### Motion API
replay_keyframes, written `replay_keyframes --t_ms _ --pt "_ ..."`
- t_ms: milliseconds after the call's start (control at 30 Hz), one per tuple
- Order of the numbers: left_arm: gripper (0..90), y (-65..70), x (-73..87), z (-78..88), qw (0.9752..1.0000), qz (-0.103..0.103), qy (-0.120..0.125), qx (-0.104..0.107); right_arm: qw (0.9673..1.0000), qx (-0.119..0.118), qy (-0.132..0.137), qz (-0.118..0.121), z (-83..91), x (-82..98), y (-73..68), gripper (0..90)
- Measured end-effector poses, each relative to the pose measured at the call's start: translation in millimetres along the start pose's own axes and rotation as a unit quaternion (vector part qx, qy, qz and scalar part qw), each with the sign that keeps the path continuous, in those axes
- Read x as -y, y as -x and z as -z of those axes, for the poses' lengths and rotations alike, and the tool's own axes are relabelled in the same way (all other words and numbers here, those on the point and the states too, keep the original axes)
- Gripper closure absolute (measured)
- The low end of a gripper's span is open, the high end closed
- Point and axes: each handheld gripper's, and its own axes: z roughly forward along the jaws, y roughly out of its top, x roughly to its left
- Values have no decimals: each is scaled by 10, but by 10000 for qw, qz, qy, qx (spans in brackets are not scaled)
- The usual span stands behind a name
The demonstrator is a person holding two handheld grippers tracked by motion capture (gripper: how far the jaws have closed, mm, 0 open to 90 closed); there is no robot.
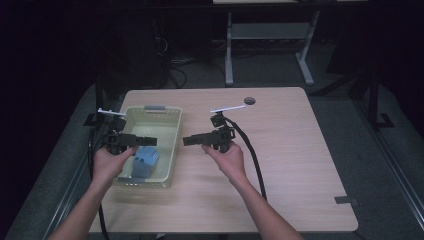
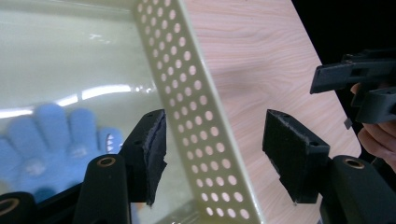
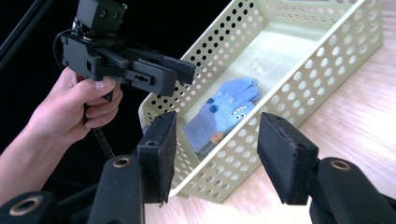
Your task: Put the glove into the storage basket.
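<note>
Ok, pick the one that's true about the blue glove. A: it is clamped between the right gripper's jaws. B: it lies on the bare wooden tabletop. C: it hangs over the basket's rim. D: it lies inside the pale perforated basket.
D: the blue glove lies flat on the floor of the basket, inside its perforated walls, and the high view shows it there too, with both grippers' jaws open and clear of it.
</note>
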Motion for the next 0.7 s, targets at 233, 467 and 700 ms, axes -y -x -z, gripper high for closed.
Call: replay_keyframes --t_ms 233,467,700 --pt "386 116 -23 -73 9999 -90 1 98 10000 38 86 -3 130 24 37 452" --pt "375 206 -51 -162 9998 -179 12 92 9998 64 163 -59 252 56 66 436" --pt "362 261 -65 -238 9996 -222 -4 148 9995 105 257 -148 413 105 133 424"
